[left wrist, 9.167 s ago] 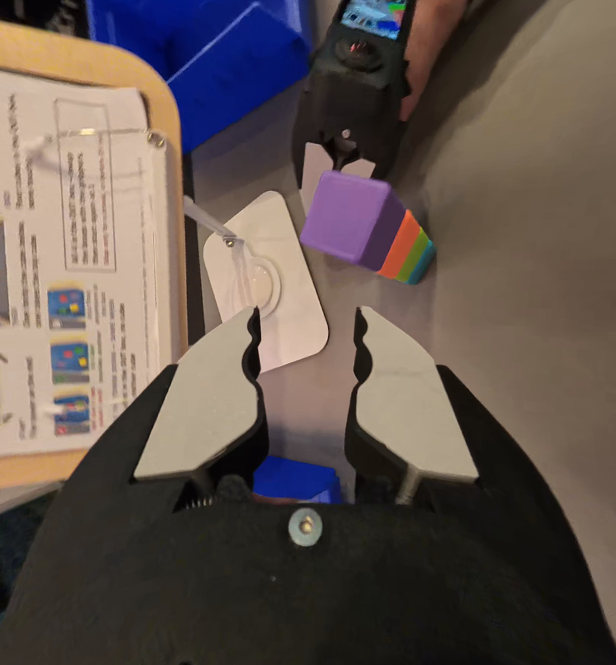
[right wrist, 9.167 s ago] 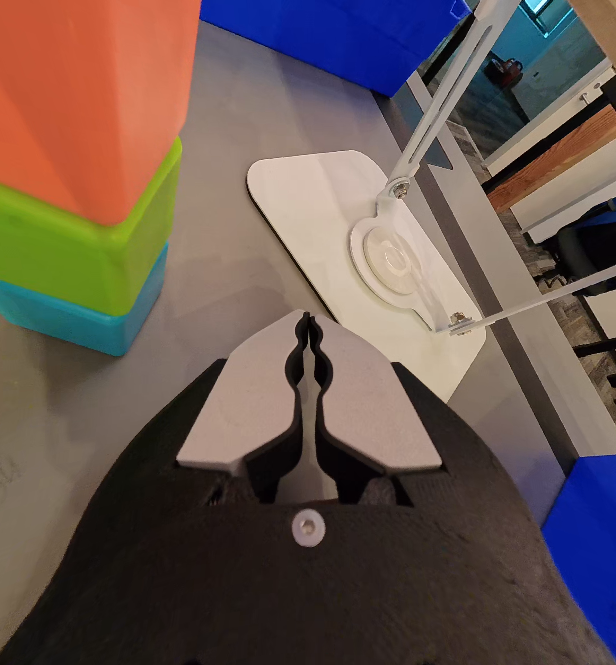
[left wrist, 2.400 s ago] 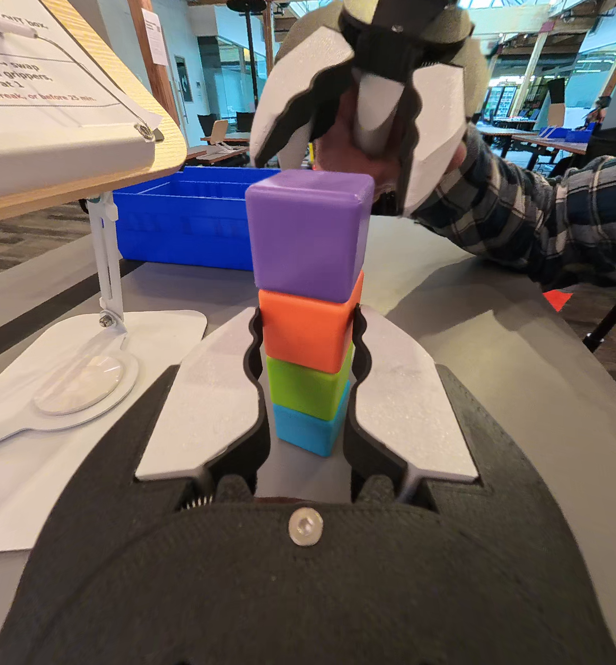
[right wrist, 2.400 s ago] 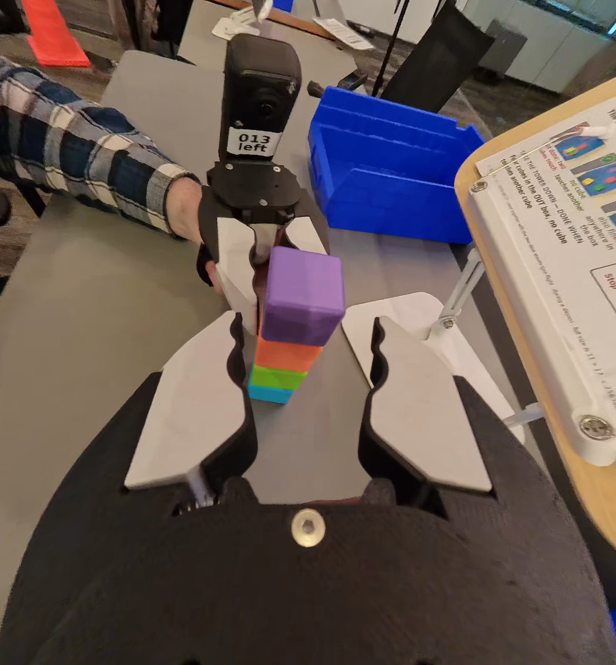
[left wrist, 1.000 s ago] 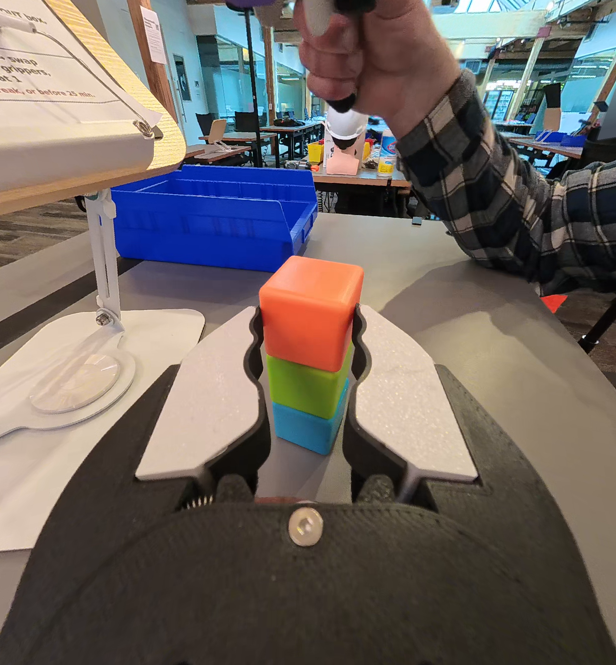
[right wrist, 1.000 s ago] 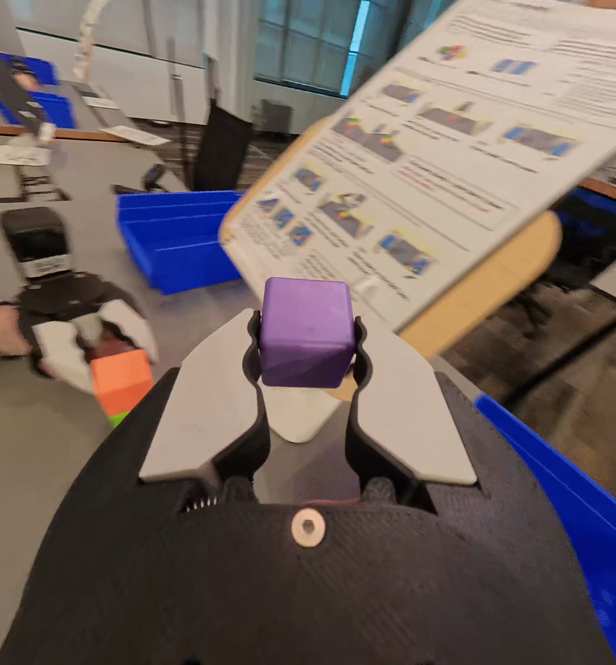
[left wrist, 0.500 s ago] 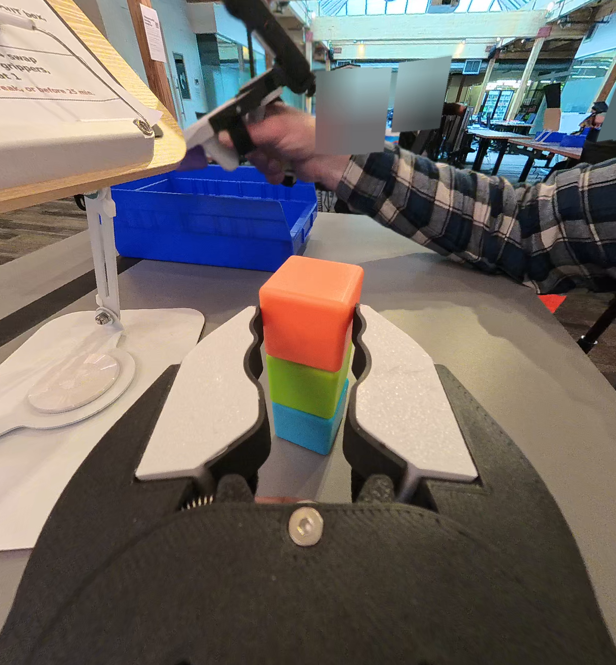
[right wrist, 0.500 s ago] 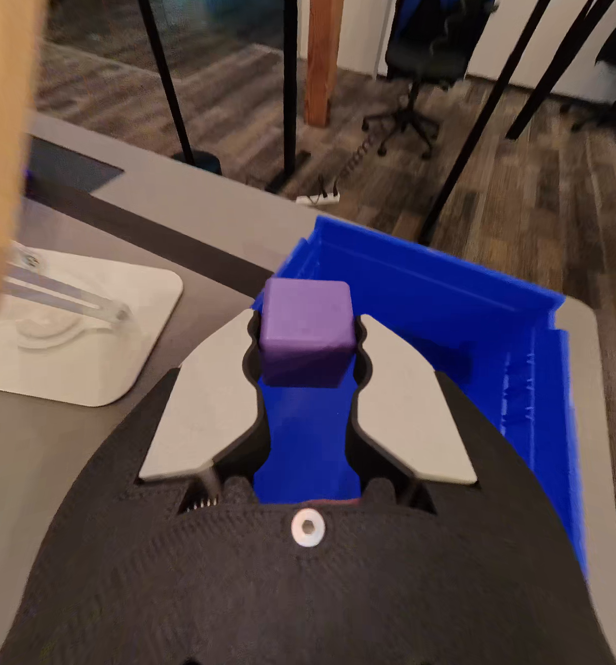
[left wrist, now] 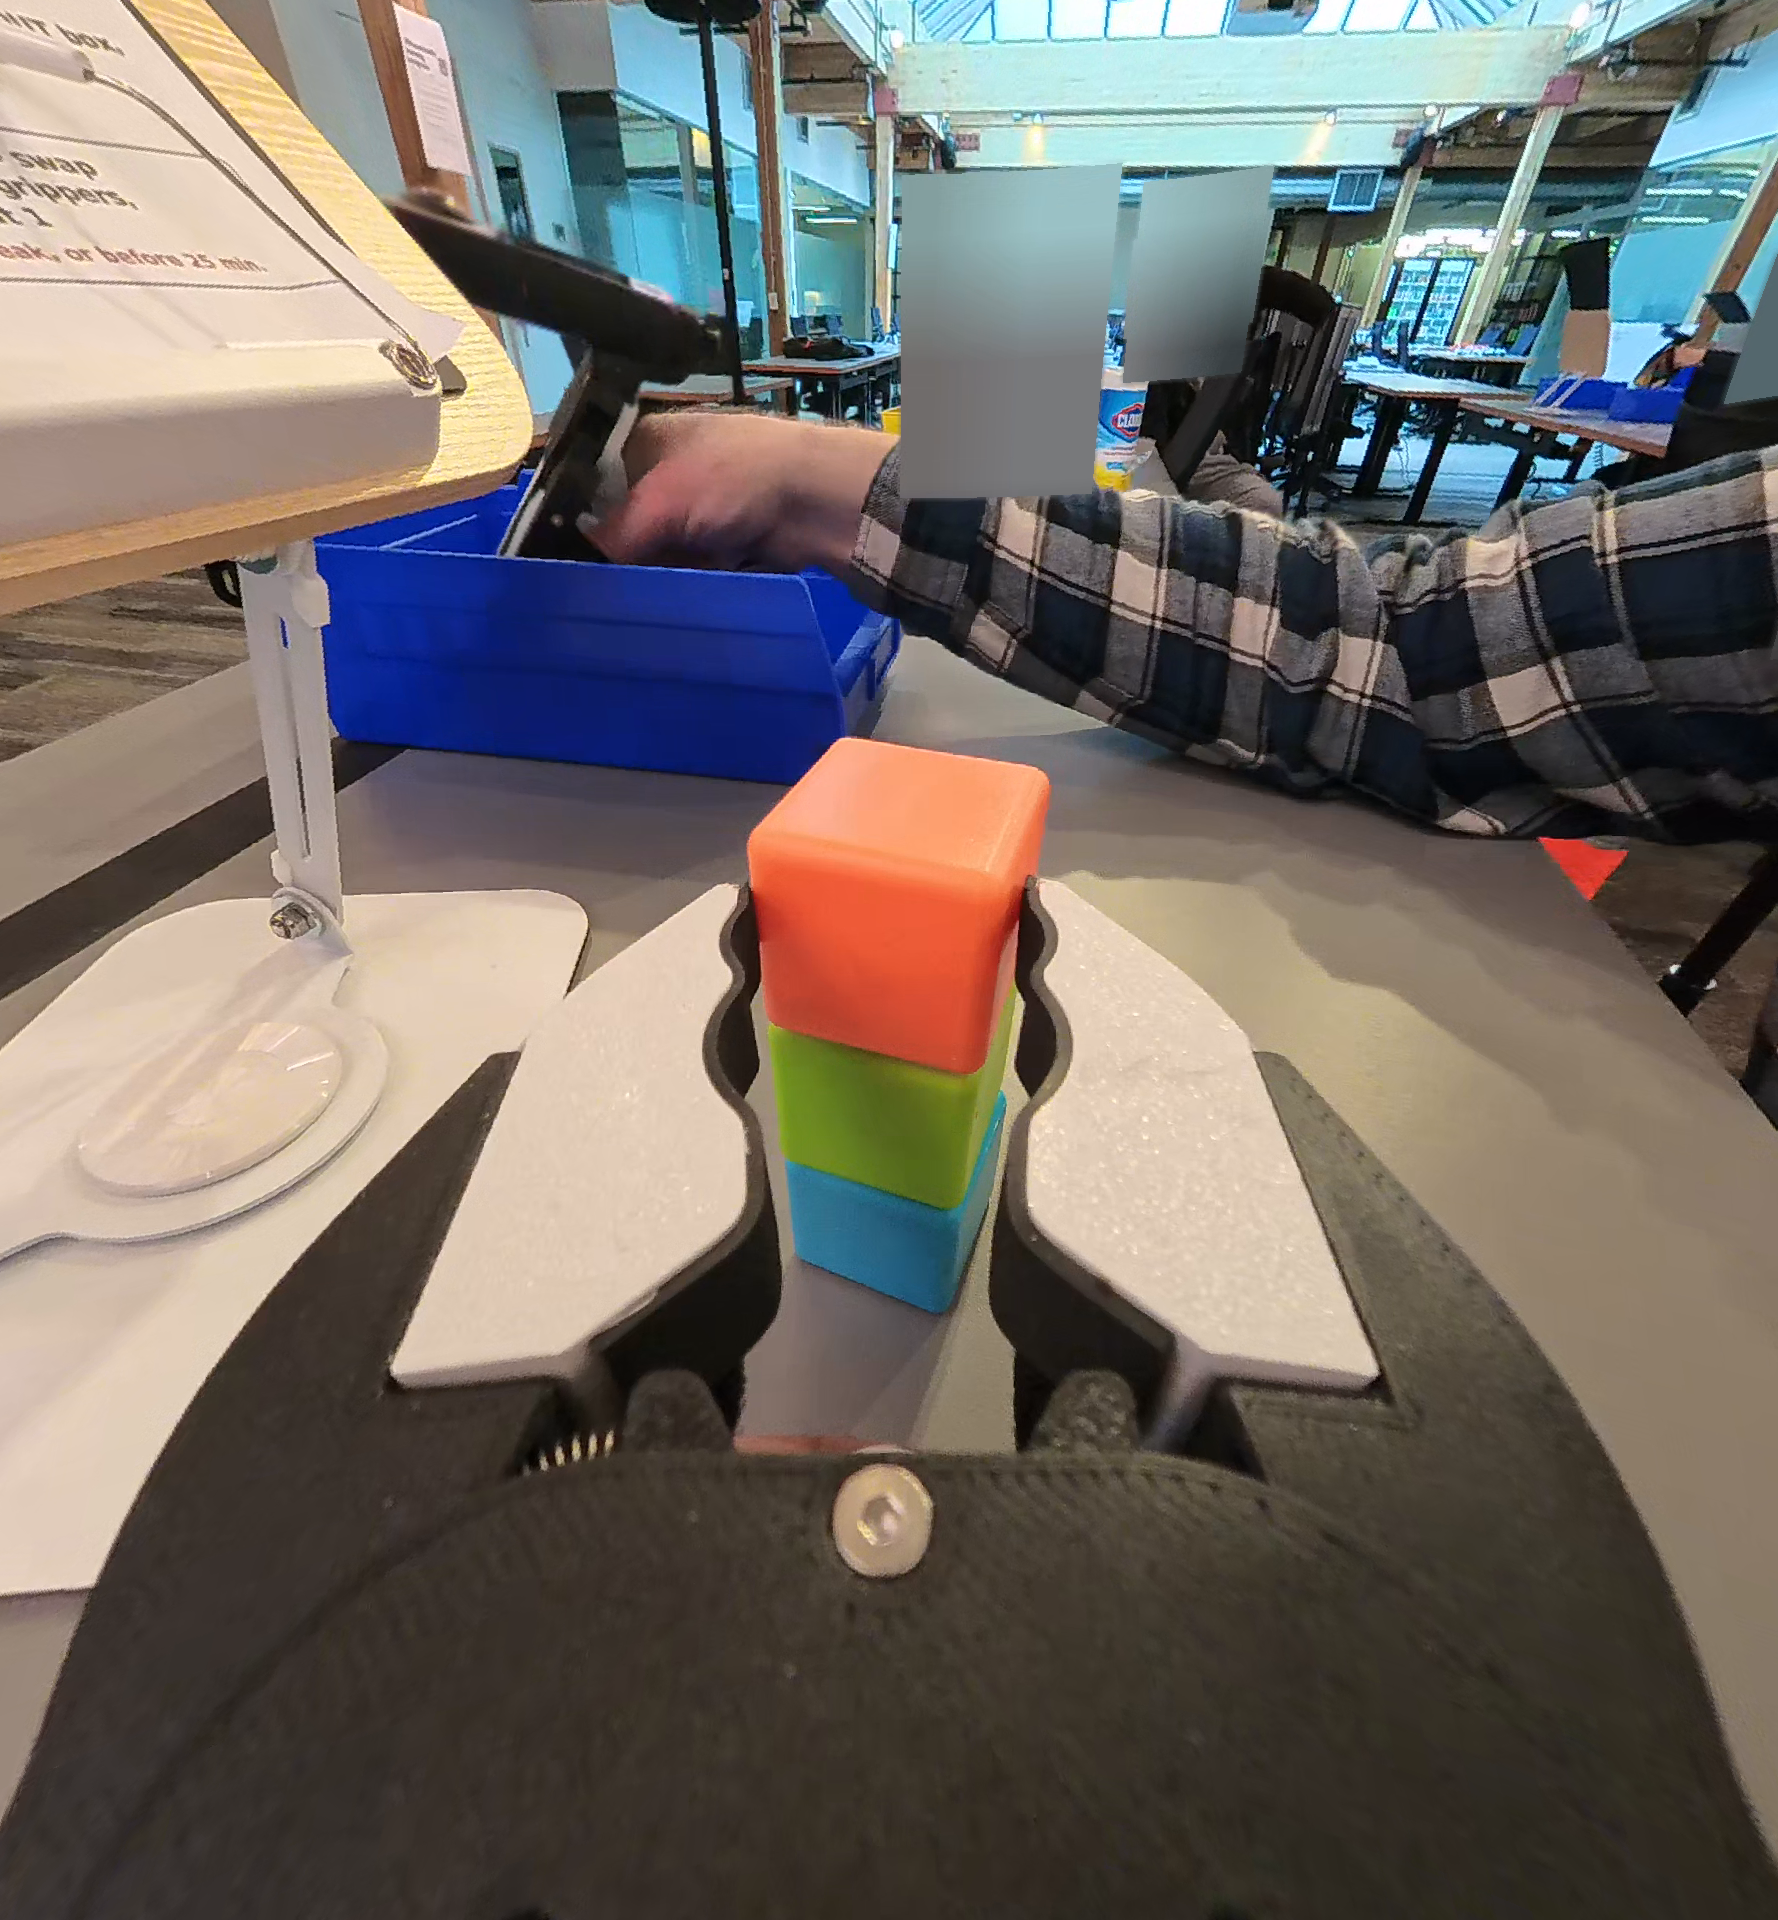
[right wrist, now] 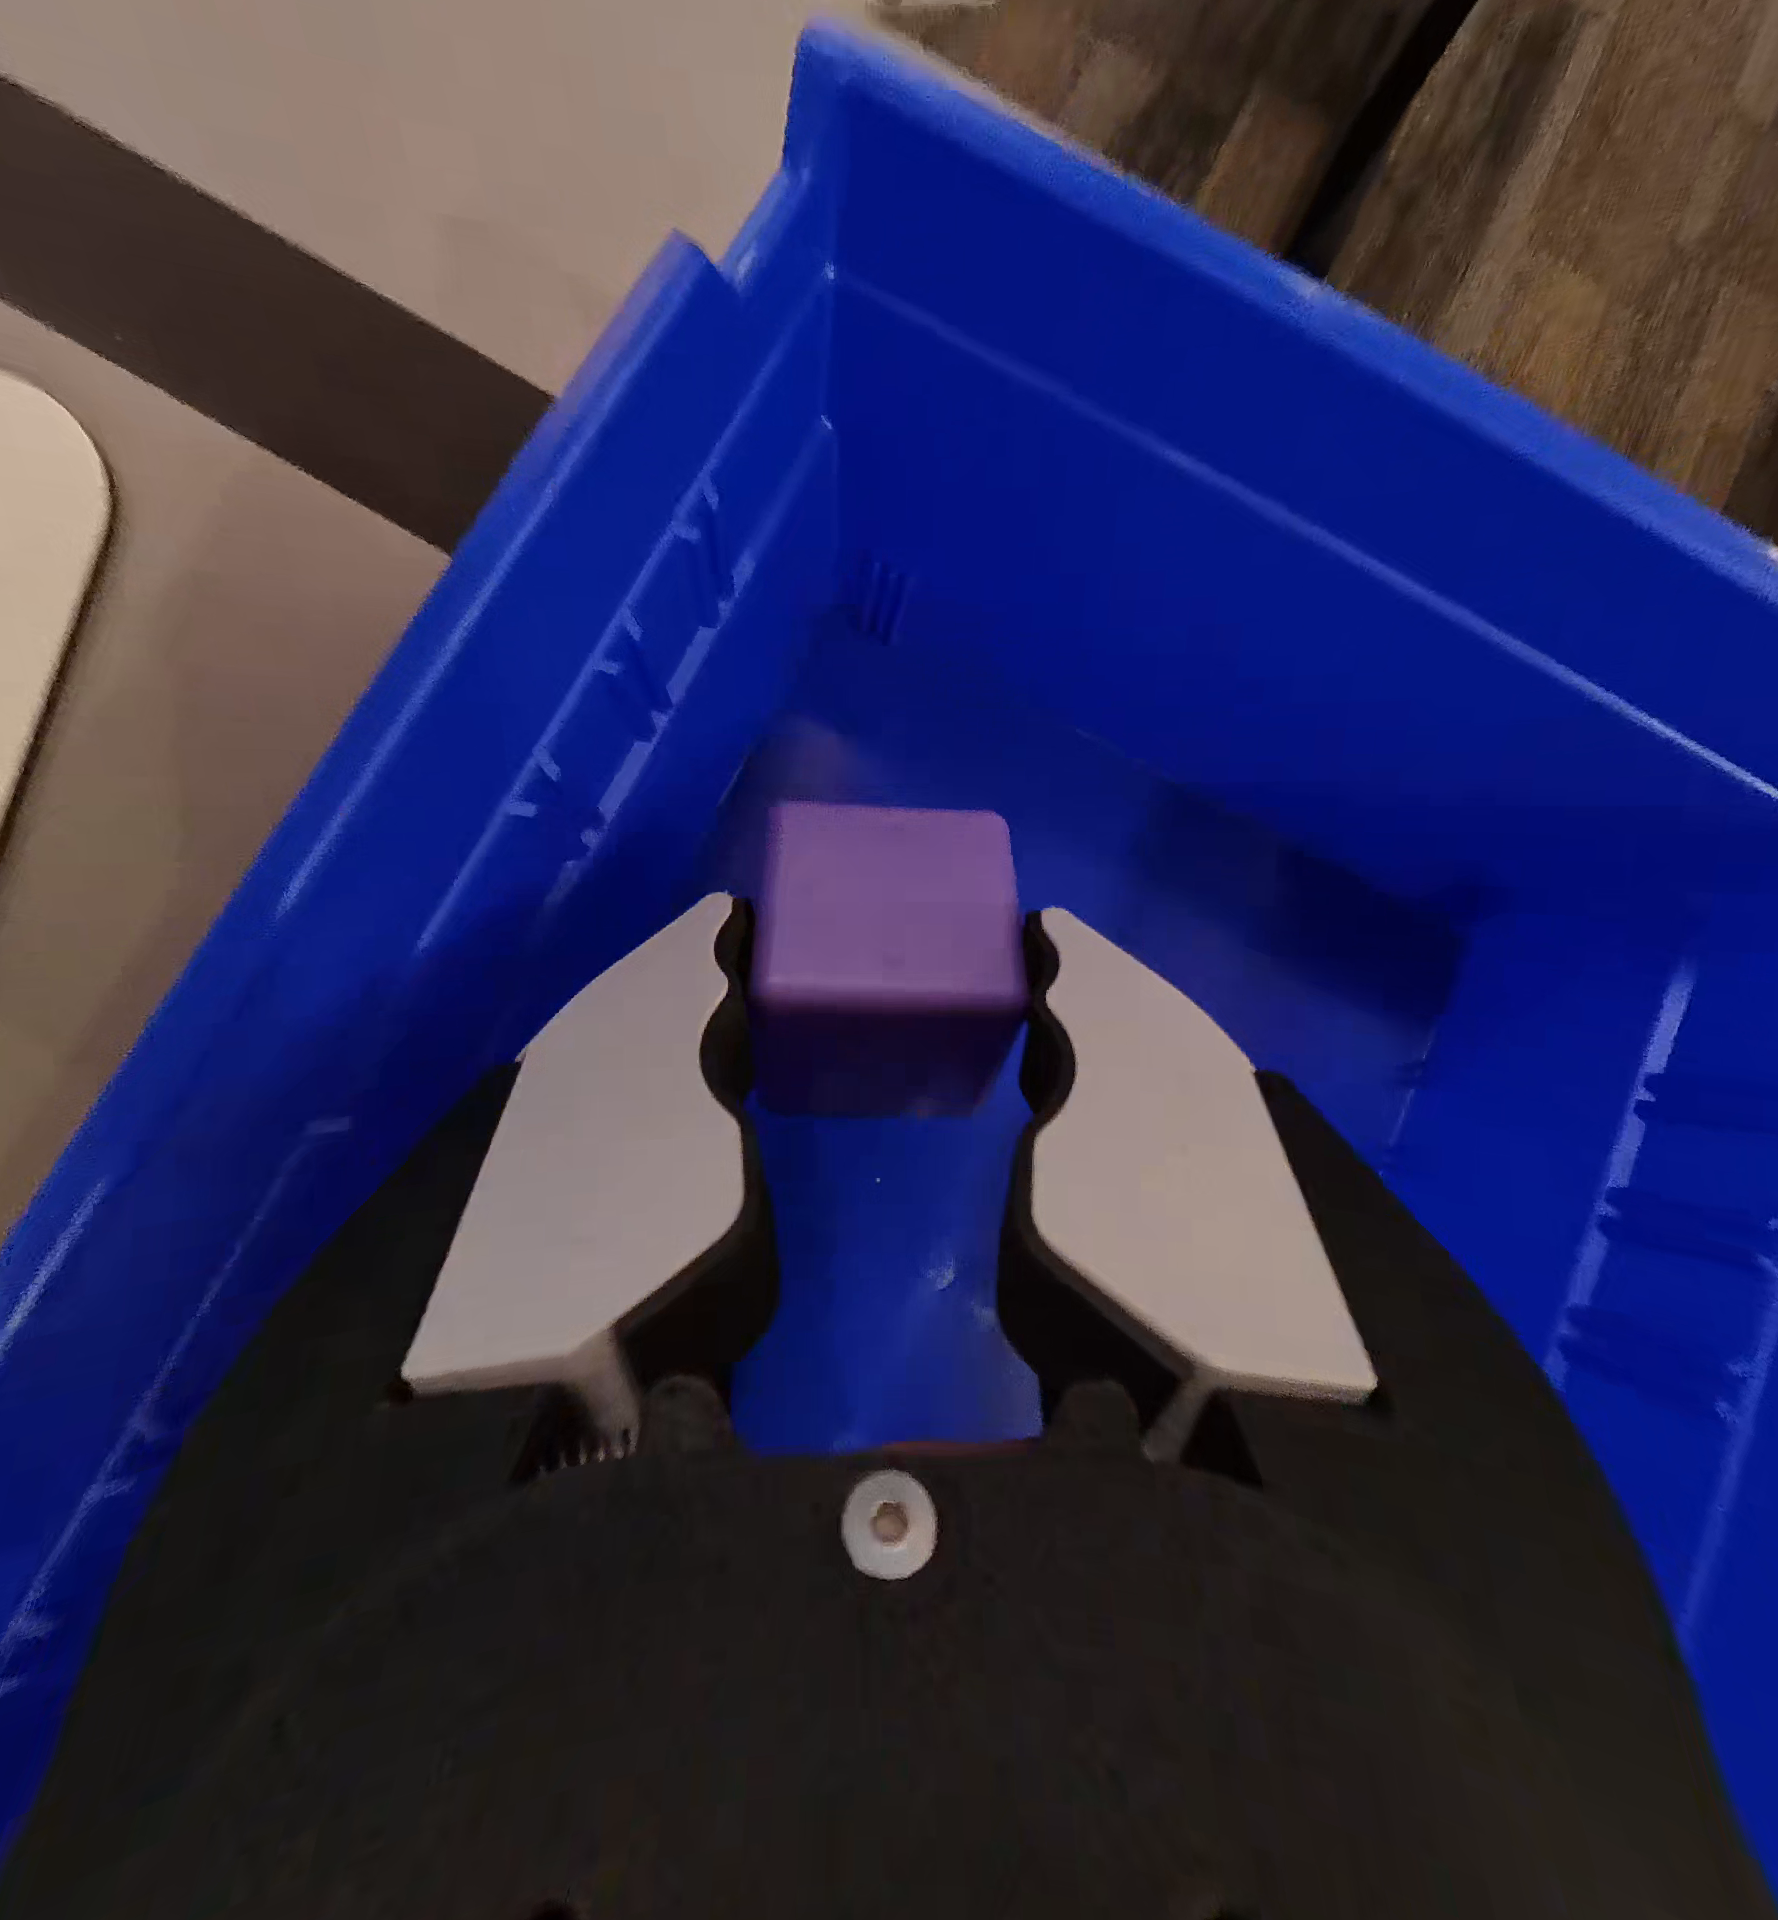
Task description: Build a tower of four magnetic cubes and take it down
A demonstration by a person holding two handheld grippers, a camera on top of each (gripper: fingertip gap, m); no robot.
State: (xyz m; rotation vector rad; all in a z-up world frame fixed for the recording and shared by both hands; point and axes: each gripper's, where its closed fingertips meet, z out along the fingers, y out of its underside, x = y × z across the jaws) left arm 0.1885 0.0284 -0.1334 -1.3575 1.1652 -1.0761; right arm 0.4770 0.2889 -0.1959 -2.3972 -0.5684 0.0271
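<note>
A stack of three cubes stands on the grey table (left wrist: 1384,1039): orange cube (left wrist: 890,894) on top, green cube (left wrist: 885,1117) in the middle, blue cube (left wrist: 880,1236) at the bottom. My left gripper (left wrist: 887,935) is shut on the orange cube, its fingers against both sides. My right gripper (right wrist: 885,935) is shut on a purple cube (right wrist: 890,951) and holds it down inside the blue bin (right wrist: 1176,540), near a far corner. In the left wrist view the right gripper's body (left wrist: 573,416) dips into the same blue bin (left wrist: 594,675).
A white stand base (left wrist: 189,1039) with an upright post carries a tilted board with a paper sheet (left wrist: 137,260) at the left. A person's plaid sleeve (left wrist: 1332,644) crosses the table behind the stack. The stand base corner (right wrist: 2,582) lies left of the bin. Across from one pair of fingers to the other is roughly 40 cm.
The right gripper has carried the purple cube from above the stack over to the blue bin and lowered it inside. The left gripper has stayed shut on the orange cube.
</note>
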